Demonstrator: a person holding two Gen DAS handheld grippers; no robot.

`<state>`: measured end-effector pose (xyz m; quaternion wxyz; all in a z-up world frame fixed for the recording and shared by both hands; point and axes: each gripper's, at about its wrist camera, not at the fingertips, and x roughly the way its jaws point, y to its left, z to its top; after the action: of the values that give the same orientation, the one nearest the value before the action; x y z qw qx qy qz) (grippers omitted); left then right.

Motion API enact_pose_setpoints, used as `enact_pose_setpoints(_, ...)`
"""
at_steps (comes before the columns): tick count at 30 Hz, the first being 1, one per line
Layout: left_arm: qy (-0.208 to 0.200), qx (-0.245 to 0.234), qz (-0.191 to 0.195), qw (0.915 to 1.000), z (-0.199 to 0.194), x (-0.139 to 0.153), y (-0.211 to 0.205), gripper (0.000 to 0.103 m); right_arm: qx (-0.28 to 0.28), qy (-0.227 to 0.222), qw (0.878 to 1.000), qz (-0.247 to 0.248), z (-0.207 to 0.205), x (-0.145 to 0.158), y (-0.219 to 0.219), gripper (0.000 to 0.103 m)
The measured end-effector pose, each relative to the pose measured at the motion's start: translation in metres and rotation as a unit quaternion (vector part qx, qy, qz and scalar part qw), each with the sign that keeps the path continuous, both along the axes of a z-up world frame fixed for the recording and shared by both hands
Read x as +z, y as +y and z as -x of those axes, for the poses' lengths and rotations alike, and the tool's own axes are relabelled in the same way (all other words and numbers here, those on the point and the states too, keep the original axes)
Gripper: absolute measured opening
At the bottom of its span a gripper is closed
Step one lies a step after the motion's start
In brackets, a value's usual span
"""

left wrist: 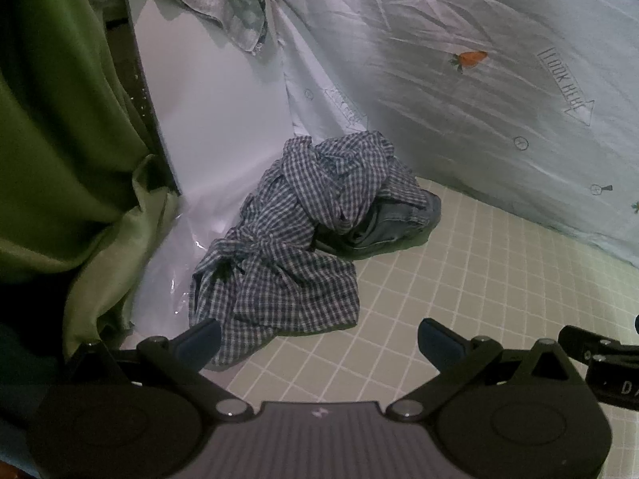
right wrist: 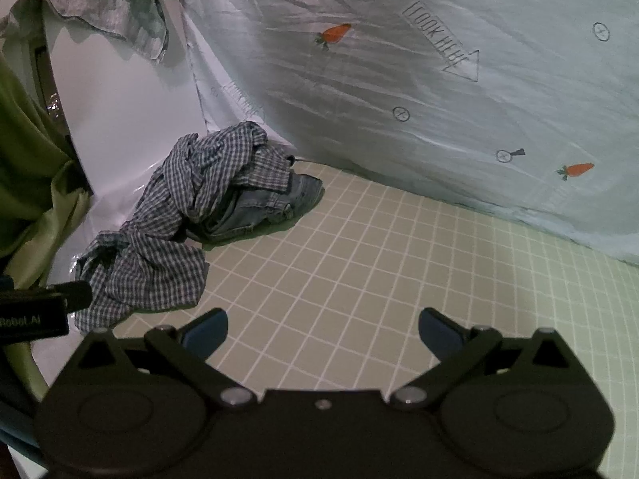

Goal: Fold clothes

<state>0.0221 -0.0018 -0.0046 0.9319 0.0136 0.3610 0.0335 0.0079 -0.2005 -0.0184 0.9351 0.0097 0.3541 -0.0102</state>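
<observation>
Left wrist view: left gripper (left wrist: pixel 319 337) jaws wide apart, empty; crumpled checked shirt (left wrist: pixel 287 239) lies just beyond on grid mat (left wrist: pixel 459 279), over jeans (left wrist: pixel 395 219); right gripper (right wrist: pixel 323 325) likewise spread, empty.

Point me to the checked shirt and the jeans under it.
checked shirt (left wrist: pixel 279 275), left wrist view, on its crumpled near part.
jeans (right wrist: pixel 255 207), right wrist view, on the exposed denim below the shirt.
</observation>
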Motion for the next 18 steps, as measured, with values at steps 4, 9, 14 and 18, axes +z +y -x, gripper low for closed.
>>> enact_pose_setpoints(4, 0.001, 0.004, -0.001, 1.0000, -0.008, -0.002, 0.000, 0.103, 0.002, 0.002, 1.000, 0.001, -0.008, -0.001, 0.000, 0.103)
enact_pose_setpoints(9, 0.007, 0.007, -0.002, 1.0000, -0.025, -0.004, 0.000, 0.103, -0.001, 0.000, 1.000, 0.004, -0.024, -0.002, 0.000, 0.103)
enact_pose_setpoints(14, 0.014, 0.019, 0.009, 0.9997, -0.052, -0.007, 0.004, 0.103, -0.004, 0.005, 1.000, 0.003, -0.051, -0.005, 0.000, 0.103)
enact_pose_setpoints(18, 0.024, 0.046, 0.022, 0.9984, -0.084, -0.011, 0.015, 0.103, 0.002, 0.005, 1.000, 0.005, -0.085, -0.008, 0.002, 0.103)
